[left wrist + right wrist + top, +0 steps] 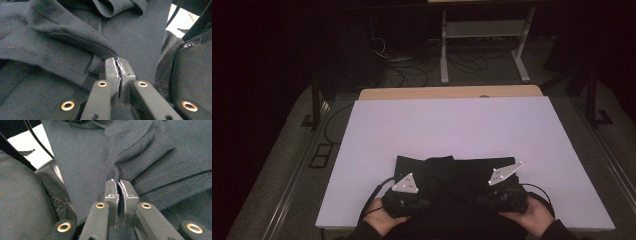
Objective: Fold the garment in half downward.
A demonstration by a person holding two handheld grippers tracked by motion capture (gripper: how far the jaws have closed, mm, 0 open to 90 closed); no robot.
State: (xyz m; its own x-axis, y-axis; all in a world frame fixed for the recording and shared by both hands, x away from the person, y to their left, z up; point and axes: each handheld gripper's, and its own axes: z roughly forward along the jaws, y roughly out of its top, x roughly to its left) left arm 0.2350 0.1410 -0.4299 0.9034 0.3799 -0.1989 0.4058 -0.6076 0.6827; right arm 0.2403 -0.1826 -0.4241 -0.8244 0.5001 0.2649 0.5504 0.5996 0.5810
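The high view is dim — only the white tabletop (452, 130) catches light, its surroundings nearly black. Both gripper views are brighter, perhaps slightly soft at the edges — no glare.

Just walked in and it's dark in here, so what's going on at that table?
A person is working a dark garment lying at the near edge of a white table, with a handheld gripper in each hand. The left gripper is shut on a folded hem of the fabric, and the right gripper is shut on another fold of it. The garment lies bunched and partly folded between the two grippers.
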